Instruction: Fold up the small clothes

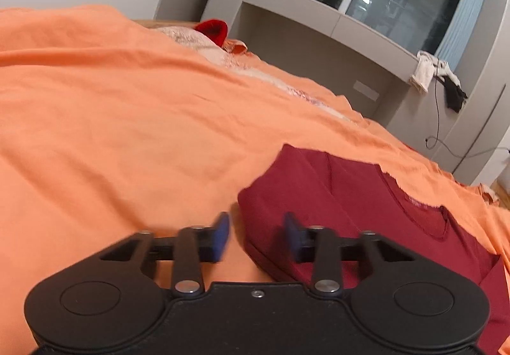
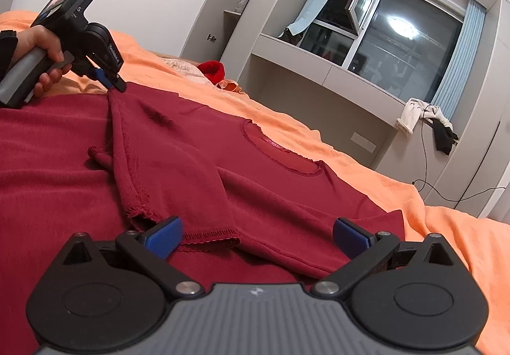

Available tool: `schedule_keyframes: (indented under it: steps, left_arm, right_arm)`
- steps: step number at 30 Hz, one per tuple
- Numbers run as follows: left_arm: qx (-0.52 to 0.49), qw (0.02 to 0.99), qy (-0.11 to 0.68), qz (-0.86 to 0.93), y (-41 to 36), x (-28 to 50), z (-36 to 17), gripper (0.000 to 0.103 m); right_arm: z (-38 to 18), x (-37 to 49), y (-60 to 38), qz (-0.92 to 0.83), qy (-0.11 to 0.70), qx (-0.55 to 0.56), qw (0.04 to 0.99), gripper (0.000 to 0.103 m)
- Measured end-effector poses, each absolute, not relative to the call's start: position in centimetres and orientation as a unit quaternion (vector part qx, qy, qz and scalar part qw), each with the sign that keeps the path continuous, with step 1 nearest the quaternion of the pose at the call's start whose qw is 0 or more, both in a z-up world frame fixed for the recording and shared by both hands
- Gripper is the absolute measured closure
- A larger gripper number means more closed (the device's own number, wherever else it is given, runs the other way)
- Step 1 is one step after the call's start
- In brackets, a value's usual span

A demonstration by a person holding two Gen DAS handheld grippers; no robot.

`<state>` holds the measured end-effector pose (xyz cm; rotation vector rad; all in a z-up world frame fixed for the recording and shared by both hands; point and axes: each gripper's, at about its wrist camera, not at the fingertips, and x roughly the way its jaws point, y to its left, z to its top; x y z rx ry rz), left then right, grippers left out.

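A dark red shirt (image 2: 223,163) lies spread on the orange bed sheet (image 2: 430,211), its neckline (image 2: 283,154) toward the far side. One sleeve (image 2: 153,183) is folded over the body. My right gripper (image 2: 256,235) is open, its blue pads just above the folded sleeve's hem. My left gripper (image 1: 256,235) is open over the shirt's (image 1: 334,211) folded edge; the right wrist view shows it (image 2: 111,81) at the shirt's far left corner, touching the fabric.
A bright red item (image 2: 212,69) and a pale towel (image 2: 185,66) lie farther up the bed. Grey shelving (image 2: 318,84) and a window (image 2: 398,49) stand beyond the bed. Cloths (image 2: 427,119) and a cable (image 2: 424,163) hang at the right.
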<state>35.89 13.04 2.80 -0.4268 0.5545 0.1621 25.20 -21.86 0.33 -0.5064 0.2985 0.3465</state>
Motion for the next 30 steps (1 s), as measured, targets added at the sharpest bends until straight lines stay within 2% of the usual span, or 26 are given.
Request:
schedule_keyframes:
  steps: [3, 11, 14, 16, 18, 22, 24, 26, 30]
  left_arm:
    - [-0.19, 0.941, 0.268, 0.082, 12.3, 35.9, 2.9, 0.095]
    - [-0.152, 0.944, 0.273, 0.108, 11.4, 35.7, 3.1, 0.093]
    - [-0.159, 0.945, 0.265, 0.108, 11.5, 35.2, 3.5, 0.082]
    - [-0.158, 0.948, 0.258, 0.103, 11.5, 34.6, 3.9, 0.069]
    - [-0.15, 0.951, 0.251, 0.099, 11.1, 33.9, 4.2, 0.048]
    - [-0.135, 0.959, 0.236, 0.084, 10.2, 32.0, 4.8, 0.035]
    - [-0.125, 0.963, 0.228, 0.076, 9.6, 30.9, 5.2, 0.023]
    - [-0.116, 0.967, 0.217, 0.065, 9.1, 29.8, 5.7, 0.016]
    - [-0.101, 0.976, 0.191, 0.033, 7.7, 27.2, 6.8, 0.004]
  right_arm:
    - [0.2, 25.2, -22.0, 0.17, 0.147, -0.25, 0.942, 0.0]
    - [0.0, 24.8, -22.2, 0.166, 0.147, -0.259, 0.94, 0.0]
    - [0.1, 24.5, -22.5, 0.167, 0.143, -0.258, 0.941, 0.0]
    - [0.2, 24.3, -22.9, 0.167, 0.137, -0.259, 0.941, 0.0]
    - [0.3, 24.0, -23.2, 0.159, 0.127, -0.259, 0.944, 0.0]
    - [0.9, 23.2, -23.9, 0.141, 0.11, -0.248, 0.952, 0.0]
    - [1.3, 22.7, -24.3, 0.136, 0.103, -0.242, 0.955, 0.0]
    - [1.7, 21.8, -24.7, 0.129, 0.092, -0.237, 0.958, 0.0]
    - [2.3, 19.7, -25.1, 0.121, 0.067, -0.23, 0.963, 0.0]
